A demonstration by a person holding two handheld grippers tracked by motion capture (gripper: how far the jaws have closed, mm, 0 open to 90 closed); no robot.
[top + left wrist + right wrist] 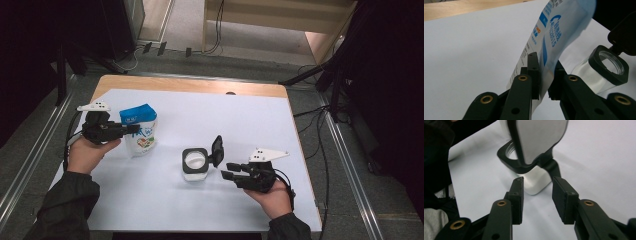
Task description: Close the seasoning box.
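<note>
A blue-and-white printed pouch (140,131) stands at the left of the white sheet. My left gripper (133,128) is shut on its side edge. In the left gripper view the pouch (554,35) runs up between the two pads, with the left gripper (544,72) clamped on its lower edge. A white jar (195,165) with a black square collar stands mid-table, its black flip lid (217,150) raised. My right gripper (226,170) is open just right of the jar. In the right gripper view the jar (536,182) and its lid (539,137) sit just beyond the right gripper (537,192), untouched.
A white sheet (240,120) covers the wooden table (200,86), whose bare strip shows along the far edge. Dark stands and cables (320,145) flank the table on the floor. The jar (609,65) lies to the right of the pouch.
</note>
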